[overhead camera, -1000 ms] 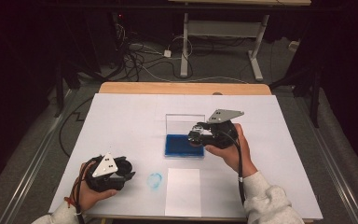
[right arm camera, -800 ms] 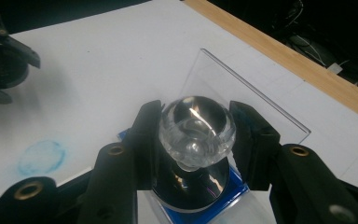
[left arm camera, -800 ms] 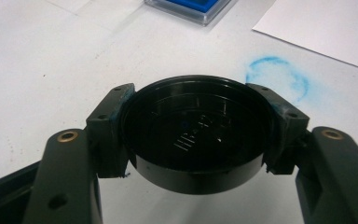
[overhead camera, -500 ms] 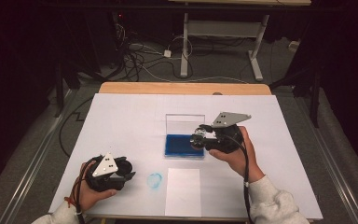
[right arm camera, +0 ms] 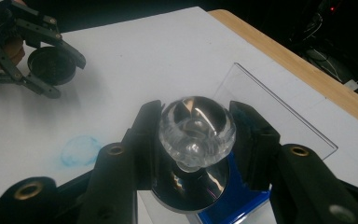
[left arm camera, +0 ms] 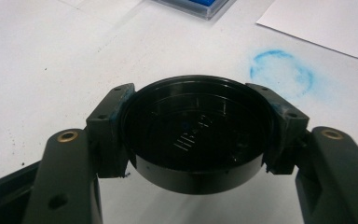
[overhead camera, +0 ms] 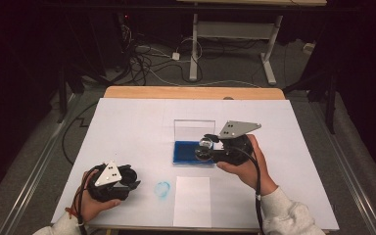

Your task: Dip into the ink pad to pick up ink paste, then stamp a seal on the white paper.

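The right claw (overhead camera: 206,148) is clenched on the clear knob of a stamp (right arm camera: 196,132), holding it upright with its round base over the blue ink pad (overhead camera: 186,152). The pad lies in an open case whose clear lid (overhead camera: 194,130) stands up behind it, at the middle of the white surface (overhead camera: 127,122).

Well to the near left of the pad, the left claw (overhead camera: 131,179) grips a black round cap (left arm camera: 196,135) by its rim, open side up. The cap is likely the stamp's cover. Between that claw and the pad, a faint blue ring mark (overhead camera: 162,189) stains the surface. A blank white sheet (overhead camera: 192,200) lies just near of the pad, beside the ring.

The step in hand looks like inking: the stamp's base sits at the pad or just above it, and contact cannot be told. The next move would likely call for lifting the stamp straight up, carrying it toward the sheet near the pad and pressing it down flat, keeping the knob grip firm so the base does not tilt.
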